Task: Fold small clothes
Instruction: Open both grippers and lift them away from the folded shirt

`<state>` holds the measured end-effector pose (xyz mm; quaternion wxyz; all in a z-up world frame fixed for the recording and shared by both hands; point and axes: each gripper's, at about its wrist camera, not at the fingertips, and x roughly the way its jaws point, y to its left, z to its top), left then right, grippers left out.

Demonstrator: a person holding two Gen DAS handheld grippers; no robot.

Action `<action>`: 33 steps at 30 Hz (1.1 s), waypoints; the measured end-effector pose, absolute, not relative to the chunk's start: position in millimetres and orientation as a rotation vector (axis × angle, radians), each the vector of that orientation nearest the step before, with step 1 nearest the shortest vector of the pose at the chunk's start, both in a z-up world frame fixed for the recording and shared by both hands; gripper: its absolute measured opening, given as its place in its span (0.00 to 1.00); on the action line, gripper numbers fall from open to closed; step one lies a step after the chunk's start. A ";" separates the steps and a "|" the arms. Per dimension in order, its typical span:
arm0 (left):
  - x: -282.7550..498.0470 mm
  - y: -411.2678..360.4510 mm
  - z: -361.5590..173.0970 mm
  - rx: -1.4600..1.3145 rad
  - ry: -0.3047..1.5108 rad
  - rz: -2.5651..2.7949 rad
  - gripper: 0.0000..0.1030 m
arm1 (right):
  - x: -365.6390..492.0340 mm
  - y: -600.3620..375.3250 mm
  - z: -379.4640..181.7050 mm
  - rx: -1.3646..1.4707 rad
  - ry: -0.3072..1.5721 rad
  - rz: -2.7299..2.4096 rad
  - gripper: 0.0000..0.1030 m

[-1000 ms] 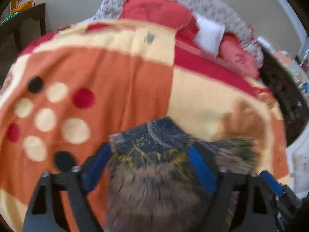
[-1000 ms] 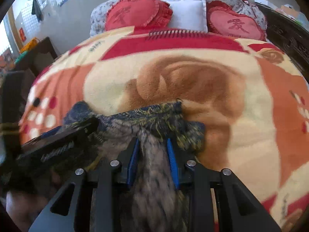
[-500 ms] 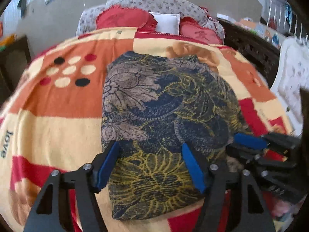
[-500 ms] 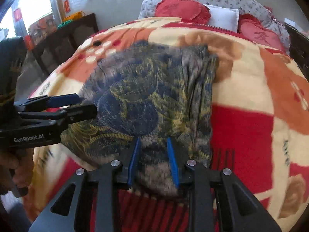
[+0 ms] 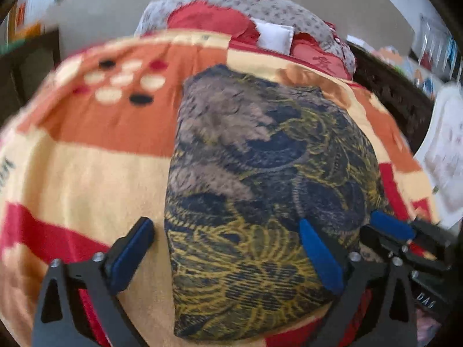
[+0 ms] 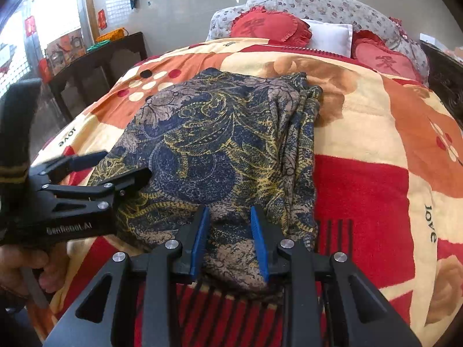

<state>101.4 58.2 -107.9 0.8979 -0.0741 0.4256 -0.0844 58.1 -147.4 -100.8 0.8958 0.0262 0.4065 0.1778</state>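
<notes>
A: Where is the cloth lying?

B: The patterned cloth is folded flat on the blanket, in its middle strip, with the red cushions well beyond its far edge. Its near edge lies just short of the blanket's near edge, over the red striped patch.

A: And the right claw?

B: The right gripper is at the cloth's near edge, on its right half. Its blue pads stand narrowly apart with a hump of cloth between them and seem to pinch it.

A: The left one?

B: The left gripper is at the cloth's near left corner, and its jaws are opening wide. One pad is over bare blanket just left of the cloth's left edge; the other sits over the cloth. It has hold of nothing. The person's hand shows under its handle in the right view.

A: Room around the cloth?

B: Bare blanket lies open left of the cloth and more widely to its right. The right side edge is bunched in pleats; the left edge runs straight. A dark table stands well off to the cloth's far left, past the blanket.
</notes>
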 end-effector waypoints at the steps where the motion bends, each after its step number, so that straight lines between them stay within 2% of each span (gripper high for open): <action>1: 101.0 58.1 -107.7 -0.152 0.881 -0.176 1.00 | 57.8 -148.2 -100.9 0.059 0.842 0.370 0.38; 20: 105.2 71.1 -107.2 -0.241 0.888 -0.239 0.99 | 57.5 -152.0 -102.0 0.077 0.842 0.380 0.39; 23: 101.9 63.7 -94.1 -0.168 0.940 -0.162 1.00 | 56.9 -150.5 -101.8 0.058 0.841 0.370 0.39; 27: 71.7 45.3 -56.2 -0.011 0.904 -0.008 1.00 | 57.5 -138.7 -94.4 -0.022 0.877 0.320 0.42; 33: 32.1 26.0 -18.2 -0.001 0.883 -0.064 1.00 | 31.0 -154.3 -61.2 0.039 0.940 0.099 0.48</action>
